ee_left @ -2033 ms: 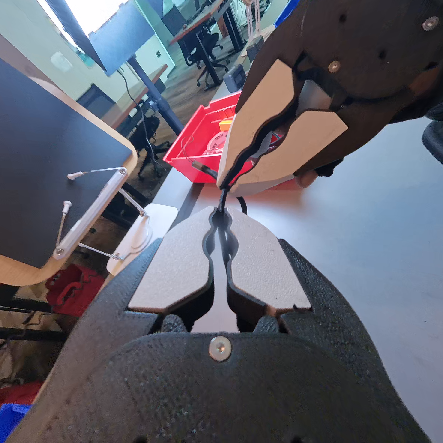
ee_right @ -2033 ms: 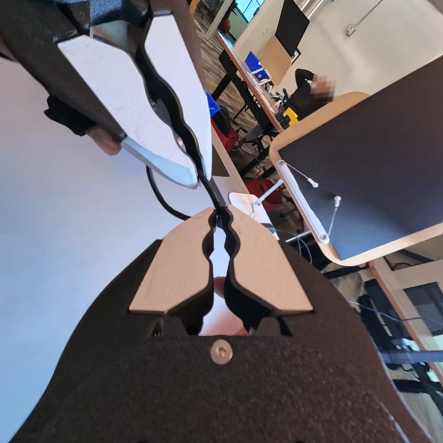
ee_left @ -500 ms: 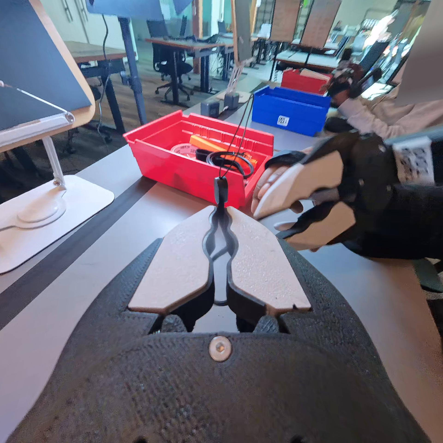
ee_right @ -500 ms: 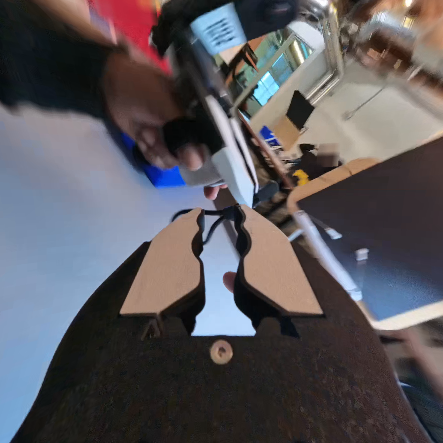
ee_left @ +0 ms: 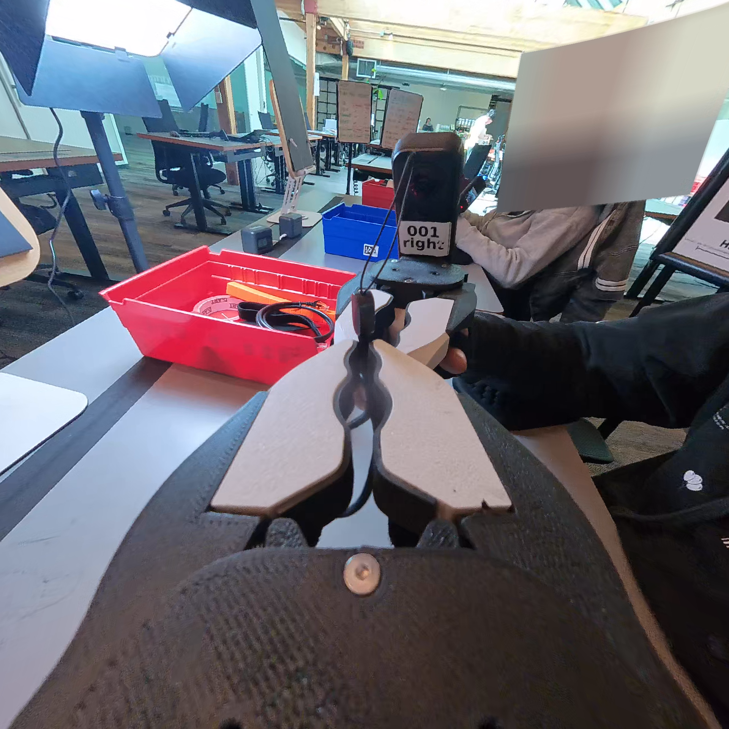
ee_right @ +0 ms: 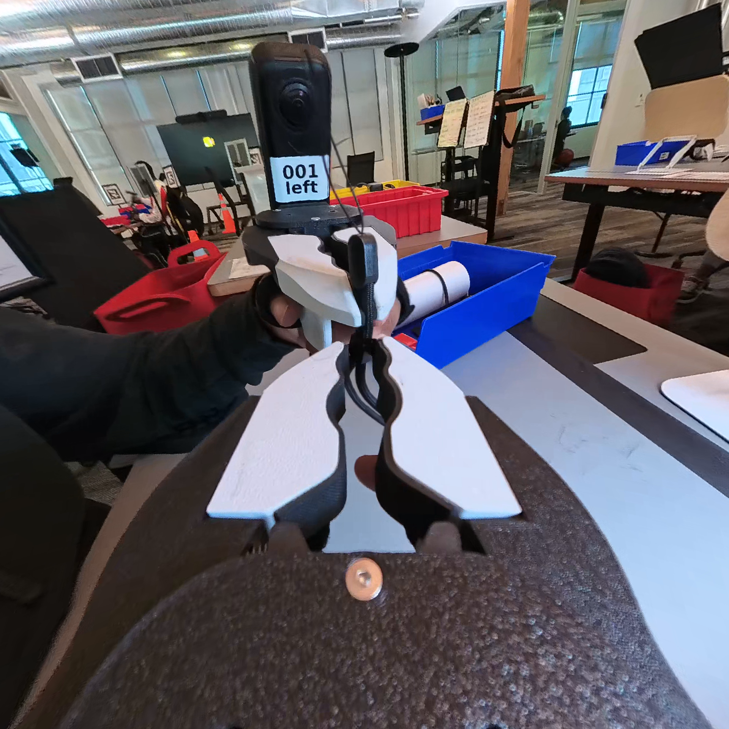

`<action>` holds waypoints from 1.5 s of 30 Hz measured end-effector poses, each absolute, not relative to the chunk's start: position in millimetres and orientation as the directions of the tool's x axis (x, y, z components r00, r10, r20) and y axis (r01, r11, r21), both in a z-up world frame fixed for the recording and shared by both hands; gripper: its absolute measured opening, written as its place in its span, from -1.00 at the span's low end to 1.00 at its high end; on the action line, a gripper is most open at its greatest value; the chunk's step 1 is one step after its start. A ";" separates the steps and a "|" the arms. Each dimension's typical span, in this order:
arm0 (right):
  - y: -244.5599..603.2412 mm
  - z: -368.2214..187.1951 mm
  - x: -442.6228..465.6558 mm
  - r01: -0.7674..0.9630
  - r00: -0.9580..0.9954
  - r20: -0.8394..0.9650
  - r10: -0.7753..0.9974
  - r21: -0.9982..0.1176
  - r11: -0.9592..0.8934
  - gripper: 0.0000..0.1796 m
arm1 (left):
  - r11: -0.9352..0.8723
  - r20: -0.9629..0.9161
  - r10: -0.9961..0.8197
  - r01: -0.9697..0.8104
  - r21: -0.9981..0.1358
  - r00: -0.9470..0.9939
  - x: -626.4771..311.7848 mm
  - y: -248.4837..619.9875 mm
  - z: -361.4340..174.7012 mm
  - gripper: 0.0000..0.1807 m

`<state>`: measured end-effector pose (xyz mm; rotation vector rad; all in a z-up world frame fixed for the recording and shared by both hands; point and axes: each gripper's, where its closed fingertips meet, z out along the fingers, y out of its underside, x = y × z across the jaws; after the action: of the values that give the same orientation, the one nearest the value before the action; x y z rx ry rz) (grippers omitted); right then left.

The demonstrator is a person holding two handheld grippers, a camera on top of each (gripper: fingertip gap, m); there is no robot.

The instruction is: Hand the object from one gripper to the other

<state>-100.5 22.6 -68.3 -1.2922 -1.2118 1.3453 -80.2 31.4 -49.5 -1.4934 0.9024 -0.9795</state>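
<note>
The left tool [ee_left: 362,357] is clamped on a black cord [ee_left: 363,315]; the right tool [ee_right: 363,347] also pinches a black cord. Both face each other above the desk [ee_left: 118,453]; a red bin [ee_left: 189,331] sits near its far edge.

On the bench [ee_left: 118,453], a bin [ee_left: 165,315] with a tape roll [ee_left: 215,305] inside sits at middle left, and another bin [ee_left: 347,232] sits behind it, farther up.

bright daylit room, sharp focus, glare from a softbox panel [ee_left: 106,23], edges bent by the wide-angle lens.
</note>
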 end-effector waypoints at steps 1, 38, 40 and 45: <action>21.7 -67.4 -100.3 0.024 -0.074 -0.138 0.988 -0.990 -0.137 -0.88 | -0.126 0.106 -0.923 -0.029 -0.992 0.370 -80.4 30.8 -48.3 -0.96; 34.2 -92.5 -103.2 0.140 0.015 0.063 0.998 -0.988 0.060 -0.71 | -0.141 0.178 -0.887 0.116 -0.983 0.427 -109.1 40.6 -22.5 -0.96; 35.9 -93.6 -107.1 0.150 0.057 0.093 0.994 -0.985 0.083 -0.76 | -0.151 0.181 -0.888 0.103 -0.983 0.423 -103.3 40.6 -27.0 -0.96; 40.5 -85.1 -106.6 0.112 0.118 0.123 0.985 -0.988 0.110 -0.82 | -0.175 0.188 -0.889 0.070 -0.982 0.418 -92.5 41.0 -37.3 -0.96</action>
<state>-106.6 40.5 -85.1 -1.2545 -1.2453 0.9800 -92.5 41.0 -37.3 -1.4953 0.7636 -1.0202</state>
